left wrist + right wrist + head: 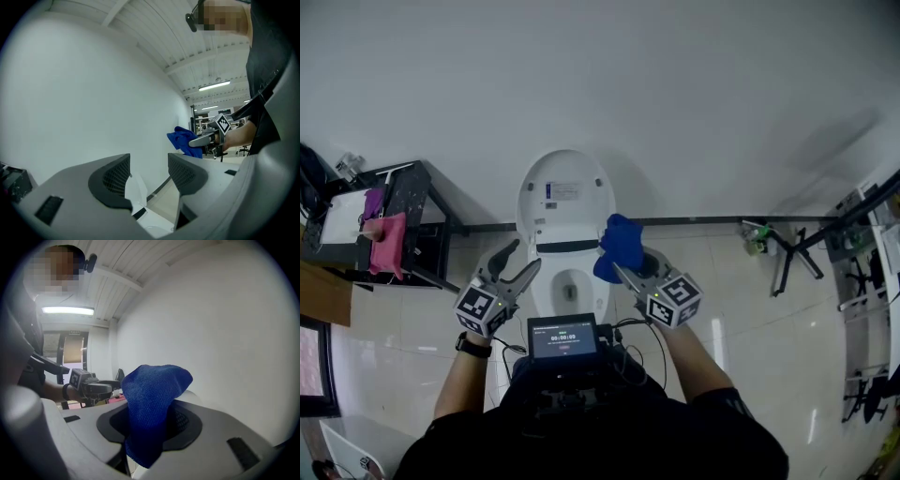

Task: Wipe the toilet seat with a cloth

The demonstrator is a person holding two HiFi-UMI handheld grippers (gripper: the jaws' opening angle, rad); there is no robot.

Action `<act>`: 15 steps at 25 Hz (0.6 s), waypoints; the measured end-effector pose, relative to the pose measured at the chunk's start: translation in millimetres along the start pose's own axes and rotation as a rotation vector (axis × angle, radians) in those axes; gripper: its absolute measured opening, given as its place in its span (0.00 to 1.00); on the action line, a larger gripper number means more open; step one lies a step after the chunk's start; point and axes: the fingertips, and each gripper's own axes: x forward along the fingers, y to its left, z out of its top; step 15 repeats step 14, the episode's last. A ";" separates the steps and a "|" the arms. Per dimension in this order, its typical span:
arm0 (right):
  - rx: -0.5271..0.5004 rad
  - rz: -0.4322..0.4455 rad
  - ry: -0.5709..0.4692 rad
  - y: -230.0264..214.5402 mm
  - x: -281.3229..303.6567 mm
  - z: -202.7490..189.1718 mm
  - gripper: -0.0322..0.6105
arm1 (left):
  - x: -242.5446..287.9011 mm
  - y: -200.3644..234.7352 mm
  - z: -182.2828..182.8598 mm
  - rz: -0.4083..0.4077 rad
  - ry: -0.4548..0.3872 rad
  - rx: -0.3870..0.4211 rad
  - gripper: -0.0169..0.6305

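A white toilet stands against the wall with its lid [562,192] raised; the seat rim [551,298] lies below it around the bowl. My right gripper [628,269] is shut on a blue cloth [619,246], held above the bowl's right side. In the right gripper view the cloth [152,404] bulges up out of the jaws and hangs down below them. My left gripper [514,265] is open and holds nothing, above the seat's left edge. In the left gripper view the lid [136,192] shows between its jaws, with the cloth [183,140] off to the right.
A black rack [422,202] at the left carries a pink cloth [386,242] and a purple one [373,202]. A green bottle [757,239] and a black stand [792,253] sit on the tiled floor at the right. A small screen [562,337] hangs at the person's chest.
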 end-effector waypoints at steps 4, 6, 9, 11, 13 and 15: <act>-0.001 -0.010 -0.004 -6.5 -6.1 3.2 0.31 | 4.3 -3.5 0.5 -0.014 0.002 0.020 0.42; -0.001 -0.014 -0.007 -9.6 -7.5 5.1 0.31 | 6.8 -4.0 1.4 -0.019 0.001 0.026 0.42; 0.005 -0.016 -0.017 -11.7 -10.0 8.5 0.31 | 8.6 -6.8 4.3 -0.018 0.000 0.017 0.42; 0.006 -0.015 -0.020 -11.9 -10.1 9.7 0.31 | 8.9 -6.9 1.6 -0.025 0.004 0.030 0.42; 0.004 -0.014 -0.022 -10.8 -8.9 10.7 0.31 | 8.3 -6.3 0.8 -0.028 0.006 0.035 0.42; 0.002 -0.013 -0.024 -10.0 -8.0 11.2 0.31 | 7.9 -5.8 0.6 -0.029 0.007 0.037 0.42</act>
